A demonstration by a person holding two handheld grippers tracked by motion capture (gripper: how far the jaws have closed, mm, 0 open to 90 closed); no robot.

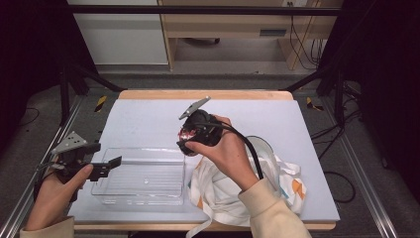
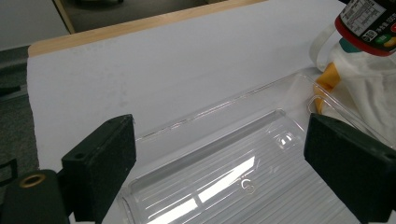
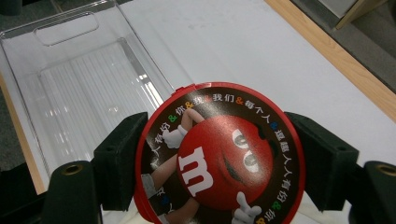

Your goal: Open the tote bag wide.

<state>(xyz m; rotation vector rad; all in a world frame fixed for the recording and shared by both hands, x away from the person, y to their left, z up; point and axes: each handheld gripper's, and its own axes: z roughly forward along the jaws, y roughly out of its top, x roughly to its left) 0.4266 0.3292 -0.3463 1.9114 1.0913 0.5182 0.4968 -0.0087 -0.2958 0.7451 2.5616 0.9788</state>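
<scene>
Candy tub, round, red-lidded [image 3: 219, 158]: pinched by its sides in my right claw [image 3: 219, 154].
Risk: it could slip out short of the clear plastic tray [image 1: 141, 174].
Left claw [image 2: 219, 158]: gaped wide, empty.

Cream sleeves [image 1: 277, 210], black tongs [image 1: 105, 167] — blocky pads [image 2: 100, 161] (brass-ringed screw holes), grey plates, black cable.

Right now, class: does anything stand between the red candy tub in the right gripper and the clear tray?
Nothing visible does. The candy tub hangs beside the clear tray, whose inside is bare; the left gripper waits at its far end.
</scene>
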